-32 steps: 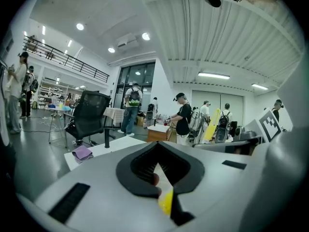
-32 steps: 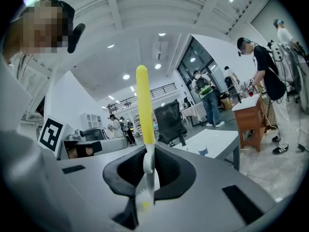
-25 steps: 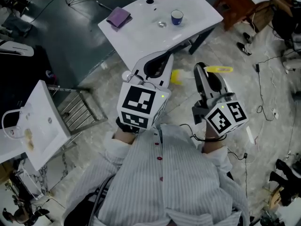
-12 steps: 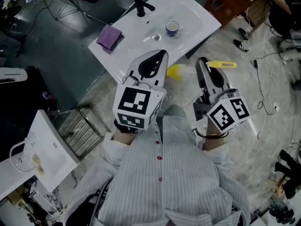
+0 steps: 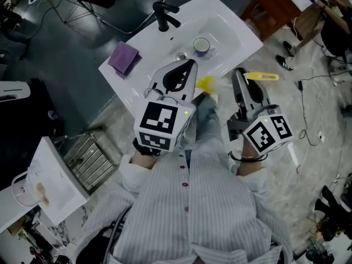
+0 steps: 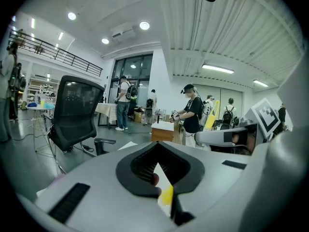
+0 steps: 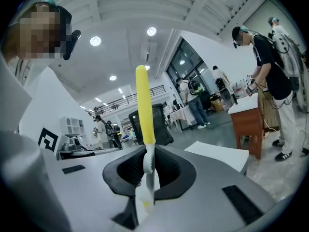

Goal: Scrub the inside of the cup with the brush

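Observation:
A small white cup with a blue band stands upright in the white sink basin, beside the drain. My right gripper is shut on a brush; its yellow handle sticks out sideways from the jaws. My left gripper is shut, its tip over the sink's near edge and short of the cup. A yellow lump shows between the two tips. I cannot tell whether it is the brush's head or something pinched in the left jaws.
A black faucet stands at the sink's far side, and a purple cloth lies on its left part. A wooden table is at the right, a metal rack at the left. Cables trail across the floor.
Both grippers have travelled forward to the sink together. The sink and cup have come closer, and the left tip now overlaps the sink's near edge. The grip on the brush is unchanged.

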Demonstrator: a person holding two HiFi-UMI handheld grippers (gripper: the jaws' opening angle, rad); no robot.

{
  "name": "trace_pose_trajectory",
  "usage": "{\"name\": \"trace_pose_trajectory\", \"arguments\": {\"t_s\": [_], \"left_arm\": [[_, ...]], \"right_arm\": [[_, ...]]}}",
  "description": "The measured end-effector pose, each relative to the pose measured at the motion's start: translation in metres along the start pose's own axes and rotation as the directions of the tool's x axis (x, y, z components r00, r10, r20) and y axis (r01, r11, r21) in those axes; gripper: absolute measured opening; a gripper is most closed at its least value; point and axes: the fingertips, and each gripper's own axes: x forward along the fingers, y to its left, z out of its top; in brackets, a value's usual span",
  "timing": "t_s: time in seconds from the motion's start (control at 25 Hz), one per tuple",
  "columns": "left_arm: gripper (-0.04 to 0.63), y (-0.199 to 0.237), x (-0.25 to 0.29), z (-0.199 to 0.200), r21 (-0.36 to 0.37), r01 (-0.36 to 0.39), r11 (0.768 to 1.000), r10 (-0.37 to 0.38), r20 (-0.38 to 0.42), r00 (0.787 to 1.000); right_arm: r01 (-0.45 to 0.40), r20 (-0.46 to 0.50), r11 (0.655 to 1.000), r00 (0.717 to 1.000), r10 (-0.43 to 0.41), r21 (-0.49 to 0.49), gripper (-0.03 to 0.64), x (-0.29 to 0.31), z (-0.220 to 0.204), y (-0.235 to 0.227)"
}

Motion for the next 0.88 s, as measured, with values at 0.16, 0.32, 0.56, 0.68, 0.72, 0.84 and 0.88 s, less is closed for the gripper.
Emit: {"name": "trace_pose_trajectory", "arguments": {"t_s": [0.16,0.32,0.56,0.68,0.72,0.84,0.88], "left_arm": [[0.008,0.013,0.038,0.013,-0.009,-0.040,0.999,0.040,0.011,0.999],[0.008,0.030,0.075,0.027,-0.027,-0.106,0.994,0.106,0.013,0.994],[0.008,0.042,0.125,0.052,-0.047,-0.206,0.978,0.207,0.018,0.978],[0.008,0.051,0.145,0.062,-0.060,-0.259,0.964,0.260,0.021,0.965],[0.008,0.054,0.150,0.065,-0.065,-0.279,0.958,0.281,0.021,0.959],[0.008,0.061,0.164,0.067,-0.085,-0.340,0.936,0.343,0.015,0.939],[0.008,0.062,0.167,0.066,-0.091,-0.358,0.929,0.360,0.011,0.933]], "right_arm": [[-0.050,-0.021,0.999,0.999,0.050,0.000,0.055,0.034,0.018,-0.029],[-0.113,-0.050,0.994,0.992,0.113,-0.004,0.055,0.072,0.039,-0.054],[-0.214,-0.097,0.977,0.972,0.212,-0.012,0.055,0.109,0.072,-0.090],[-0.265,-0.117,0.964,0.958,0.261,-0.014,0.055,0.128,0.087,-0.105],[-0.282,-0.125,0.959,0.952,0.279,-0.014,0.055,0.135,0.092,-0.110],[-0.331,-0.149,0.943,0.934,0.326,-0.013,0.055,0.150,0.101,-0.123],[-0.345,-0.158,0.939,0.928,0.339,-0.012,0.055,0.154,0.102,-0.128]]}}
